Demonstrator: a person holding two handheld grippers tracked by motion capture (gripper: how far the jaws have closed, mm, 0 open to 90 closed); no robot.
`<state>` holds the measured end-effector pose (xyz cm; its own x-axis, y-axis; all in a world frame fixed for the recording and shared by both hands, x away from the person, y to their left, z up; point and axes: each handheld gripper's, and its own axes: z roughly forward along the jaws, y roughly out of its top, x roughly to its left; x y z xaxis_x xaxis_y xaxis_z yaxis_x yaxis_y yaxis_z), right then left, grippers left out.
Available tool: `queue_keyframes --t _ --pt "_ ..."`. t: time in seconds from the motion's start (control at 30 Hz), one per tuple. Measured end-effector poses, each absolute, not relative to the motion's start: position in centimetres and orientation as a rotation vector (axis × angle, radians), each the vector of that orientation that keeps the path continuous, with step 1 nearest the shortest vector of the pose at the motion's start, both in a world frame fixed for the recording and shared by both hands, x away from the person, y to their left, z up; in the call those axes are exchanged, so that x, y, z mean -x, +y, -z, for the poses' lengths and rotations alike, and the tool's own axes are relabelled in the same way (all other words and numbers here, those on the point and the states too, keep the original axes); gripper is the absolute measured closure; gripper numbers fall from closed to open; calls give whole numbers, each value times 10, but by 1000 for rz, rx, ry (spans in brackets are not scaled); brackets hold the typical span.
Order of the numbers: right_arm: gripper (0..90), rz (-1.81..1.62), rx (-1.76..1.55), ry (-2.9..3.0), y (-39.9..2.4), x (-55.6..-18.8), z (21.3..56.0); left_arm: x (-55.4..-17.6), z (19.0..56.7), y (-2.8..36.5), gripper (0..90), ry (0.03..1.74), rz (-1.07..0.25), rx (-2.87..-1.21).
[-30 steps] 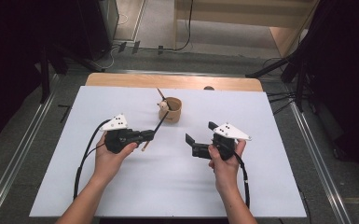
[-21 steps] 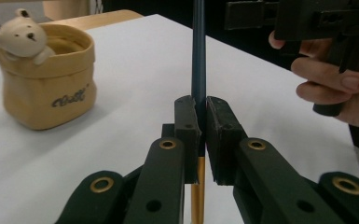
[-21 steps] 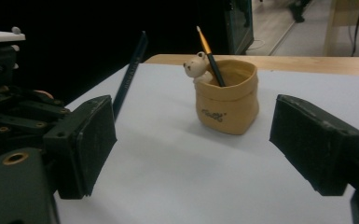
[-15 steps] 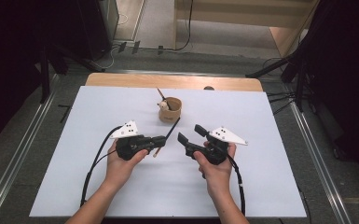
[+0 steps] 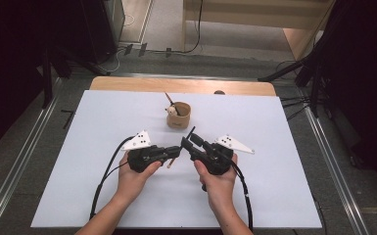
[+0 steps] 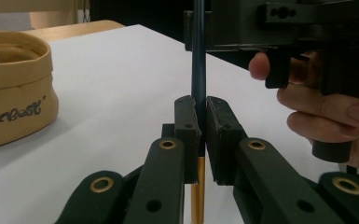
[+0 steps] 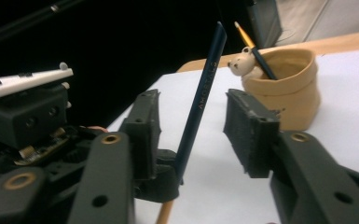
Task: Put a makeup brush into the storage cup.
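Left gripper view: our left tool (image 6: pixel 200 135) clamped on pencil (image 6: pixel 199 56); right tool (image 7: pixel 193 135) closing around it, pads not touching; cup (image 5: pixel 178 115) at 12 o'clock.

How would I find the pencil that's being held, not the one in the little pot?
Start at the white table and find the two hand-held grippers in the middle, in front of the tan pot. The dark blue pencil is pinched in the left hand-held gripper, standing between the right hand-held gripper's jaws. Unlike the pot's pencil, it stands outside the pot.
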<state>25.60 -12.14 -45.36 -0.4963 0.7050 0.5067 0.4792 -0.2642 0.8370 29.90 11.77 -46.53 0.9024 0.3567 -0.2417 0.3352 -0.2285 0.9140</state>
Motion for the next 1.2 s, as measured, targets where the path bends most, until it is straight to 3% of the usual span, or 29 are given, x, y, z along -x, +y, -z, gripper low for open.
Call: queue_keyframes --t 0.3,0.87,1.03,1.2 --pt "698 -1910 -1481 1771 -120 -255 457 -295 465 114 839 501 -44 -1829" --pt "767 -1950 -1519 1762 -116 -255 463 -294 465 113 839 504 -53 -1818" --pt "837 -1964 -1527 1756 -117 -256 464 -293 465 112 839 503 -55 -1820" --pt "853 -1962 -1519 1756 -118 -256 464 -293 465 112 839 502 -51 -1815"
